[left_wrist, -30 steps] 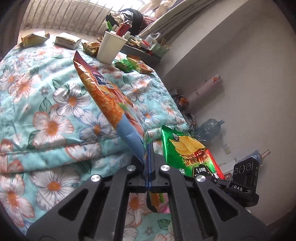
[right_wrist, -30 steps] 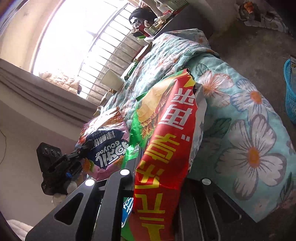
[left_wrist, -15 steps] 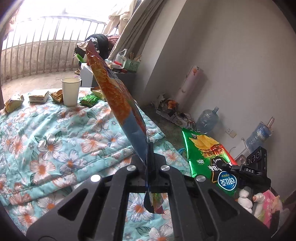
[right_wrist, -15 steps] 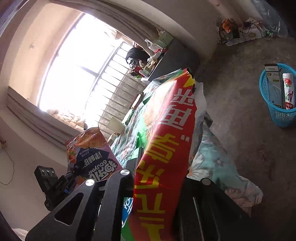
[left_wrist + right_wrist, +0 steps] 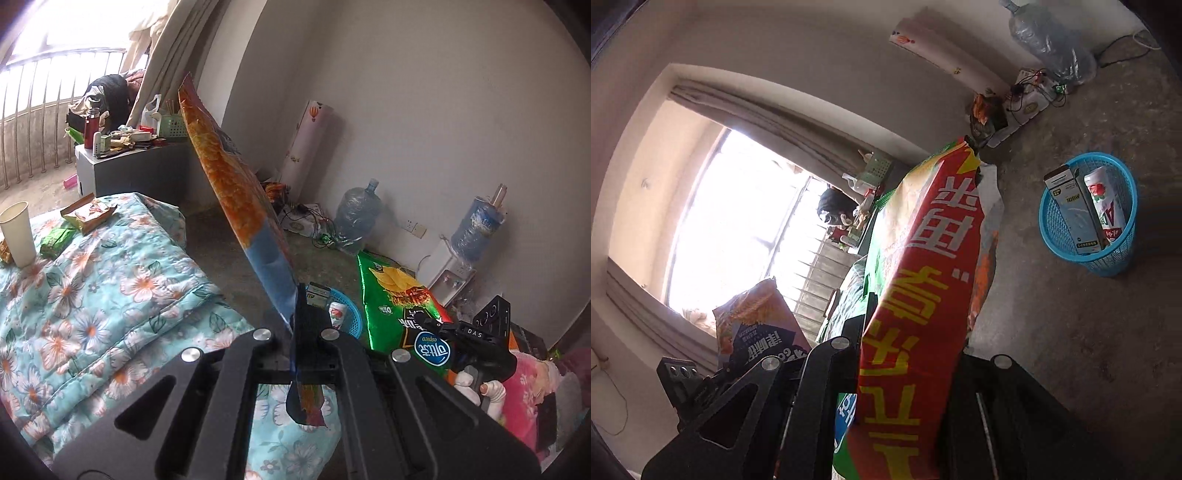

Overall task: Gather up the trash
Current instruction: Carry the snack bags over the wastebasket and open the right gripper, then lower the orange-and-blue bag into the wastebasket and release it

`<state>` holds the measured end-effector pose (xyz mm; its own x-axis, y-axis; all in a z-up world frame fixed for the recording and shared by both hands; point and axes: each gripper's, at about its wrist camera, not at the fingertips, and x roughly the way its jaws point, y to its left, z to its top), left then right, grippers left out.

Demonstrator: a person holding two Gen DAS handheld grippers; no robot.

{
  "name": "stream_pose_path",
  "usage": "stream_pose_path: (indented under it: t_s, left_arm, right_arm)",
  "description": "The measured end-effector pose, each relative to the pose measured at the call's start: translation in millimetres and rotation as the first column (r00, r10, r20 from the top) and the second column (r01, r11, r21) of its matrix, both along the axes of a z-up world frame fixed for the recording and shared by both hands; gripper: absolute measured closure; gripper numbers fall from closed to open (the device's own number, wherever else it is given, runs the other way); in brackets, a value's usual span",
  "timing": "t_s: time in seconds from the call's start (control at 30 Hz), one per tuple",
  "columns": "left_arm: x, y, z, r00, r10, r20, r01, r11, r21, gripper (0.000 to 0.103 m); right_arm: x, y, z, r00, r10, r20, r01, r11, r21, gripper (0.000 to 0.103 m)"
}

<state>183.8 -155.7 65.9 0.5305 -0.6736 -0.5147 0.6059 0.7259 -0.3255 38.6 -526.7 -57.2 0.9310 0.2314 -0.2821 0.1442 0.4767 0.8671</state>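
Observation:
My left gripper (image 5: 293, 325) is shut on an orange and blue snack bag (image 5: 236, 192) that stands up in front of the camera; the bag also shows in the right wrist view (image 5: 757, 325). My right gripper (image 5: 905, 354) is shut on a green and red chip bag (image 5: 923, 295), also in the left wrist view (image 5: 399, 302). A blue mesh trash basket (image 5: 1119, 254) stands on the floor with a carton and a box inside; in the left wrist view its rim (image 5: 351, 317) shows just beyond the fingers.
A floral quilt (image 5: 110, 288) covers the bed, with a paper cup (image 5: 18, 232) and several wrappers (image 5: 88, 212) on it. Water bottles (image 5: 356, 218) and a dispenser (image 5: 461, 258) stand by the wall. A cluttered grey cabinet (image 5: 129, 166) is at the window.
Both grippers have swung away from the bed toward the floor with their bags. The blue basket has come closer and larger in the right wrist view.

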Motion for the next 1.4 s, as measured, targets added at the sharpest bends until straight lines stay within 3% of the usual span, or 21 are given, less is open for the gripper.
stream_pose_path:
  t_s: [0.17, 0.27, 0.43, 0.67, 0.73, 0.93, 1.03, 1.1, 1.17, 1.4]
  left_arm:
    - [22, -36, -17, 0.998, -0.047, -0.031, 0.047, 0.999, 0.02, 0.103]
    - [35, -51, -28, 0.996, -0.065, -0.053, 0.067, 0.997, 0.036, 0.103]
    - [55, -68, -43, 0.995, -0.071, -0.077, 0.075, 0.996, 0.057, 0.103]
    - [74, -85, -57, 0.992, -0.073, -0.106, 0.085, 0.99, 0.112, 0.103]
    - [77, -88, -60, 0.991, -0.071, -0.113, 0.085, 0.988, 0.126, 0.103]
    - [83, -92, -64, 0.991, -0.074, -0.112, 0.091, 0.984, 0.154, 0.103]
    - [85, -95, -66, 0.99, -0.073, -0.118, 0.092, 0.983, 0.159, 0.103]
    - [87, -98, -69, 0.989, -0.075, -0.131, 0.095, 0.983, 0.158, 0.103]
    - [89, -103, -71, 0.985, -0.081, -0.154, 0.105, 0.983, 0.151, 0.103]
    - [92, -139, -71, 0.97, -0.147, -0.193, 0.177, 0.973, 0.148, 0.103]
  right_arm:
    - [19, -66, -36, 0.985, -0.16, -0.065, 0.157, 0.987, -0.039, 0.094]
    - [47, -100, -60, 0.969, -0.205, -0.135, 0.192, 0.976, -0.106, 0.094]
    - [121, -124, -105, 0.943, -0.186, -0.276, 0.117, 0.962, -0.247, 0.093]
    - [210, -144, -150, 0.918, -0.215, -0.333, 0.074, 0.918, -0.389, 0.093]
    - [228, -152, -167, 0.895, -0.249, -0.371, 0.072, 0.9, -0.43, 0.093]
    - [251, -163, -221, 0.773, -0.322, -0.546, -0.055, 0.824, -0.563, 0.091]
    - [248, -160, -234, 0.744, -0.316, -0.588, -0.129, 0.797, -0.591, 0.073]
    - [239, -161, -238, 0.734, -0.299, -0.61, -0.136, 0.815, -0.563, 0.057]
    - [226, -162, -237, 0.746, -0.284, -0.602, -0.115, 0.835, -0.537, 0.042]
    - [174, -171, -219, 0.796, -0.3, -0.525, 0.048, 0.897, -0.439, 0.036]
